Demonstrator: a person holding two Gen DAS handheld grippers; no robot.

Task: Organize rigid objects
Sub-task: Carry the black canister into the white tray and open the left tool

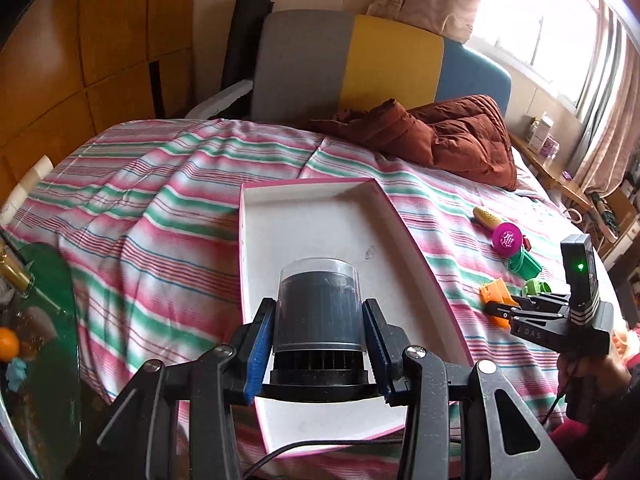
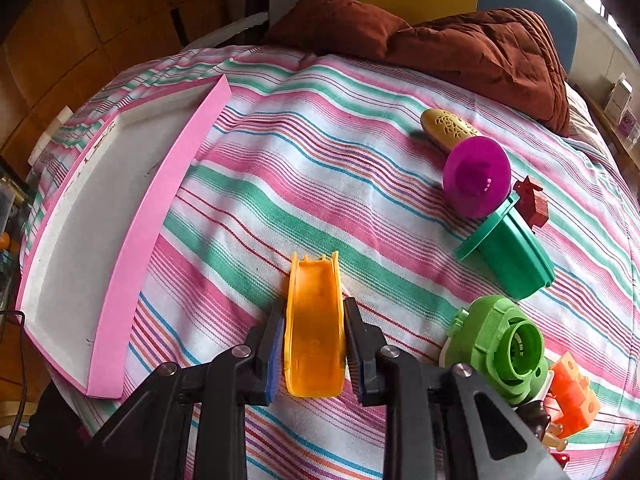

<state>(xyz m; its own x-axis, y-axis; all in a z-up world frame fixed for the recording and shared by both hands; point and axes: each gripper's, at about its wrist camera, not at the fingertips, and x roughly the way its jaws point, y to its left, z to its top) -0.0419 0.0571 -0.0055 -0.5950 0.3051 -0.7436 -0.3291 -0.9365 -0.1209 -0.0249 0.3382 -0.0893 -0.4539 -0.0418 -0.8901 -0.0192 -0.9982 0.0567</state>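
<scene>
A dark cylinder (image 1: 319,312) under a clear dome is clamped between the blue pads of the left tongs (image 1: 319,344). It is held upright over the near end of a white tray (image 1: 320,216) with pink outer walls, which lies on the striped bed (image 1: 160,208); whether the cylinder's base touches the tray floor cannot be told.

To the right of the tray, on the bed, an orange scoop (image 2: 315,332) is clamped between the pads of the right tongs (image 2: 315,344), its open trough facing up and its toothed end pointing away from the tray's near corner. Whether the scoop is resting on the sheet or lifted off it cannot be told.

Further right of the tray a cluster of toys is seen: a yellow pod (image 2: 448,128), a magenta dome (image 2: 478,176) touching it, a teal cup (image 2: 512,256) lying on its side just beside the dome, and a small red piece (image 2: 532,200) behind the cup. Nearer the right tongs a green round part (image 2: 500,344) and an orange block (image 2: 576,396) lie side by side.

Beyond the tray, at the head of the bed, a rust-brown quilt (image 1: 452,136) is bunched.
</scene>
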